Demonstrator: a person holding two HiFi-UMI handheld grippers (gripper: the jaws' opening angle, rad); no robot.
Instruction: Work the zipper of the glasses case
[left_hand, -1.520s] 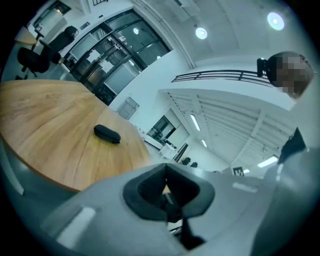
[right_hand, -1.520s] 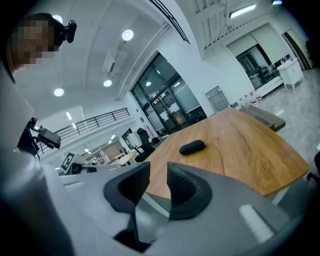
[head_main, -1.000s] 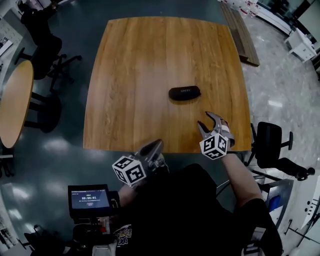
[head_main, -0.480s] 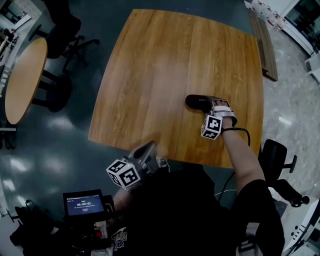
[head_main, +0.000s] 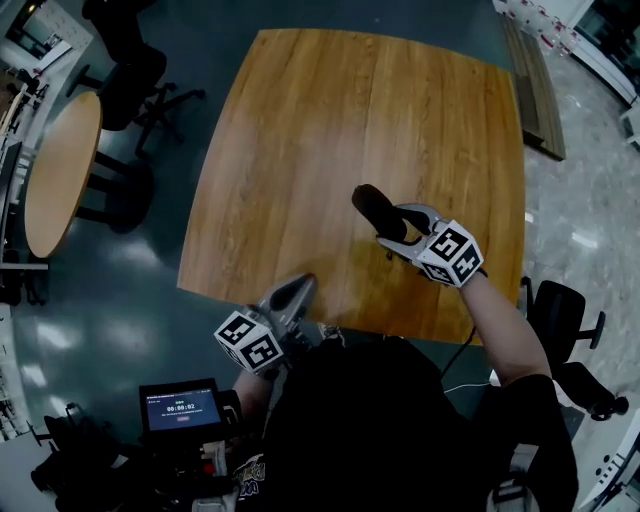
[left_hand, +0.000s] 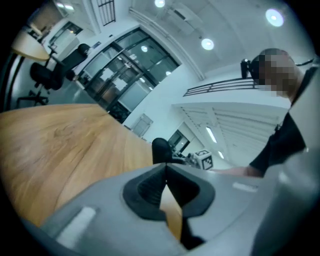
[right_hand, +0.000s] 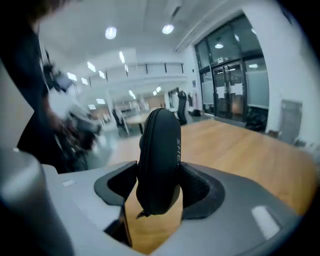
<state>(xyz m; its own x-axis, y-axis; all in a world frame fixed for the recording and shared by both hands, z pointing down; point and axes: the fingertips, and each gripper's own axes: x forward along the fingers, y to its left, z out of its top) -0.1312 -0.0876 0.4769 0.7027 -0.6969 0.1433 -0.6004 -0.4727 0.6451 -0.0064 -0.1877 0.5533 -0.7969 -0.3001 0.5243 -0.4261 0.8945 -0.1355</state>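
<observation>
The black glasses case (head_main: 376, 210) is lifted off the wooden table (head_main: 300, 140) and tilted, one end up toward the table's middle. My right gripper (head_main: 398, 230) is shut on its lower part. Its jaws have just been closing with the case between them. In the right gripper view the case (right_hand: 160, 160) stands upright between both pads (right_hand: 196, 190), a small zipper pull hanging at its lower end. My left gripper (head_main: 296, 291) is shut and empty at the table's near edge. In the left gripper view its tips (left_hand: 165, 168) meet, with the case (left_hand: 160, 150) beyond them.
A round wooden table (head_main: 58, 180) and dark office chairs (head_main: 135, 60) stand at the left. Another chair (head_main: 563, 318) is at the right, close to my right arm. A small screen (head_main: 181, 407) sits low at the left, below the table's near edge.
My right gripper went forward to the case, closed round it and lifted it off the table, tipping it. The left gripper rose a little at the near edge, still shut.
</observation>
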